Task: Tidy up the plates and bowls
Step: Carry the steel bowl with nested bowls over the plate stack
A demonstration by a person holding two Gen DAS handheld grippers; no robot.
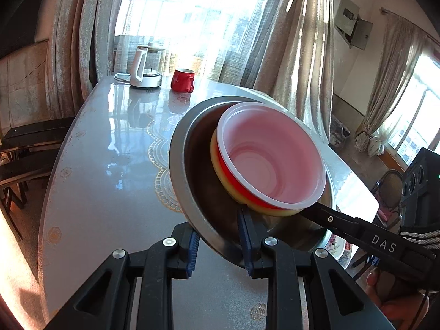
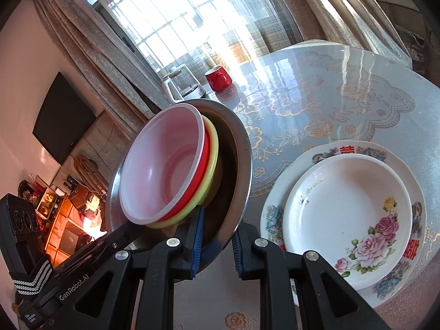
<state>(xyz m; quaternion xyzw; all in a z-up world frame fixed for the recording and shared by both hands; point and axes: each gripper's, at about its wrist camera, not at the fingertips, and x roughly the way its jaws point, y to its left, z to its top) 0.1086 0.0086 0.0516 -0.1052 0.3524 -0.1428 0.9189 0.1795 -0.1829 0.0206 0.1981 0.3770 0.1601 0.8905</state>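
A steel bowl (image 1: 181,165) holds a nested stack: a white-rimmed pink bowl (image 1: 269,154), a red one and a yellow one beneath. It is lifted and tilted above the table. My left gripper (image 1: 220,243) is shut on the steel bowl's near rim. My right gripper (image 2: 216,243) is shut on the opposite rim of the steel bowl (image 2: 244,154), with the pink bowl (image 2: 162,162) inside. A white floral plate (image 2: 349,206) sits on a larger patterned plate (image 2: 357,148) on the table to the right.
A red mug (image 1: 183,79) and a white electric kettle (image 1: 144,68) stand at the table's far end by the window. The glossy table (image 1: 110,165) has a gold-patterned cover. Dark chairs stand to the left. A TV (image 2: 63,121) hangs on the wall.
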